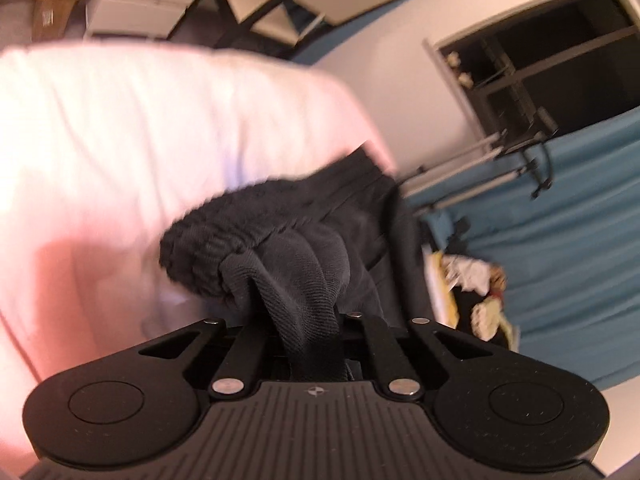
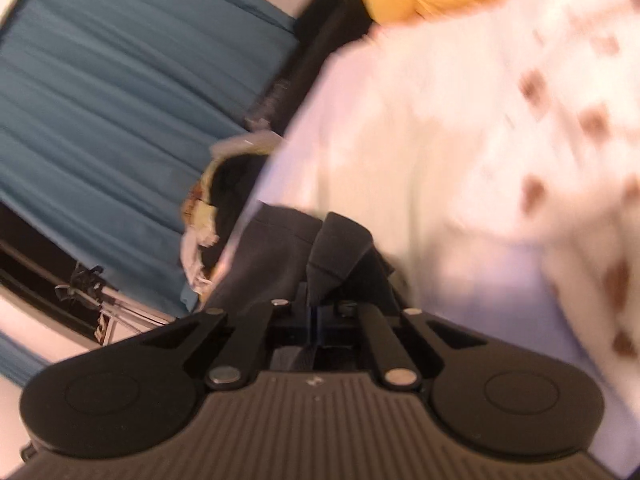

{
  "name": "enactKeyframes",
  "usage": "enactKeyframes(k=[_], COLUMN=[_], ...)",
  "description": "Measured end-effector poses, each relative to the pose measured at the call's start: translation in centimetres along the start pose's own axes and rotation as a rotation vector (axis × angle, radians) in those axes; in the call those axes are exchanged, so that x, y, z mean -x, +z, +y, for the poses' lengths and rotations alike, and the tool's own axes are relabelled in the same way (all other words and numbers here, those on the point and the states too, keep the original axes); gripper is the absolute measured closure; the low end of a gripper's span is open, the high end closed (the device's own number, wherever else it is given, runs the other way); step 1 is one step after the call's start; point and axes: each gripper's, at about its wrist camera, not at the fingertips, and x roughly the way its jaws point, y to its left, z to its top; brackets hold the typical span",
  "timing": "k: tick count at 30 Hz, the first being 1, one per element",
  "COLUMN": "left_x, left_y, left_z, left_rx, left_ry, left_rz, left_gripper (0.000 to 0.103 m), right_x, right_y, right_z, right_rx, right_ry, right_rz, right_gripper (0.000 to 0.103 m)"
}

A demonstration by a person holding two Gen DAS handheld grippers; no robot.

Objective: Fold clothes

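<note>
My left gripper (image 1: 296, 320) is clamped on a bunched part of a dark grey garment (image 1: 304, 240), near its ribbed edge. My right gripper (image 2: 316, 304) pinches another part of what looks like the same dark cloth (image 2: 280, 256). The garment hangs between my two jaws above the white bed sheet (image 1: 140, 140), close to the edge of the bed beside the blue curtain (image 1: 560, 240). It is crumpled and shows no neat fold, so I judge the folding of this piece is not finished. Both pictures are blurred. Beyond the bed edge I see a heap of mixed clothes (image 1: 476, 280); whether a basket holds them, I cannot tell.
</note>
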Motion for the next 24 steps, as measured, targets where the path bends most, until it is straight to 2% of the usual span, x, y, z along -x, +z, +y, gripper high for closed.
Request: enactKeyframes(k=[3, 5, 9, 11, 15, 18, 20, 24], left_x=[3.7, 6.4, 11.8, 12.8, 11.7, 10.3, 9.3, 5.7], left_y=[0.0, -0.1, -0.6, -0.9, -1.5, -1.3, -0.4, 1.9], left_z=[-2.3, -2.8, -2.1, -0.9, 1.0, 0.9, 0.0, -2.7], left_rx=[-0.035, -0.027, -0.041, -0.026, 0.018, 0.032, 0.03, 0.026], left_ry=[-0.021, -0.043, -0.075, -0.074, -0.05, -0.029, -0.019, 0.015], left_rz=[-0.075, -0.097, -0.11, -0.086, -0.036, -0.026, -0.039, -0.044], left_gripper=[0.096, 0.096, 0.096, 0.096, 0.096, 0.096, 0.096, 0.095], right_x=[2.8, 4.7, 8.6, 8.2, 6.8, 5.8, 5.1, 1.5], right_y=[1.2, 2.1, 3.7, 3.4, 2.4, 1.7, 1.3, 3.7], right_z=[2.1, 3.4, 6.1, 5.7, 4.6, 3.7, 3.2, 6.1], right_rx=[0.028, 0.044, 0.075, 0.077, 0.077, 0.077, 0.077, 0.109], right_ry=[0.062, 0.103, 0.185, 0.171, 0.128, 0.095, 0.074, 0.065], right_rz=[-0.041, -0.069, -0.124, -0.117, -0.095, -0.078, -0.066, -0.111], right_gripper=[0.1, 0.1, 0.1, 0.1, 0.1, 0.1, 0.1, 0.1])
